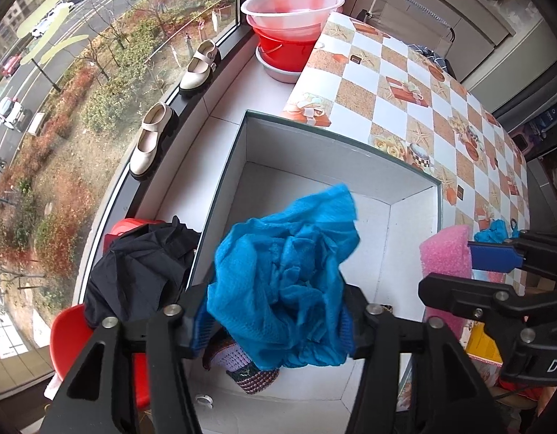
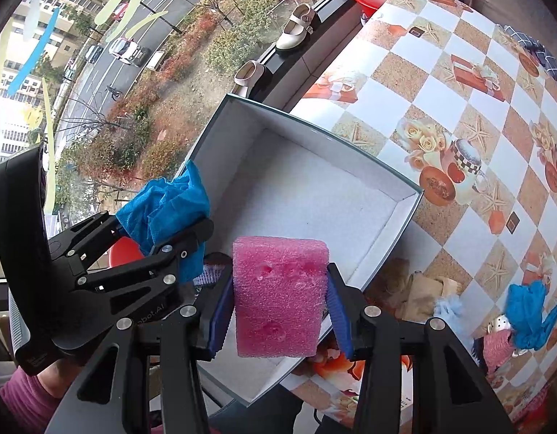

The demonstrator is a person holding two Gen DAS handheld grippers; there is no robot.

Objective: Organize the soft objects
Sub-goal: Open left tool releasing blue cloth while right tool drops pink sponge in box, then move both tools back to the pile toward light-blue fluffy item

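Beside the window, the white box [image 1: 314, 152] lies just below both claws — left gripper [image 1: 274, 320] clamps the blue cloth [image 1: 289, 275], right gripper [image 2: 278, 311] the pink sponge [image 2: 278, 293].

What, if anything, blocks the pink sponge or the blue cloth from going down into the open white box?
Nothing visible does. The right gripper holds the pink sponge above the box; the left gripper holds the blue cloth over it. A knitted item lies at the near end; the floor beyond is bare.
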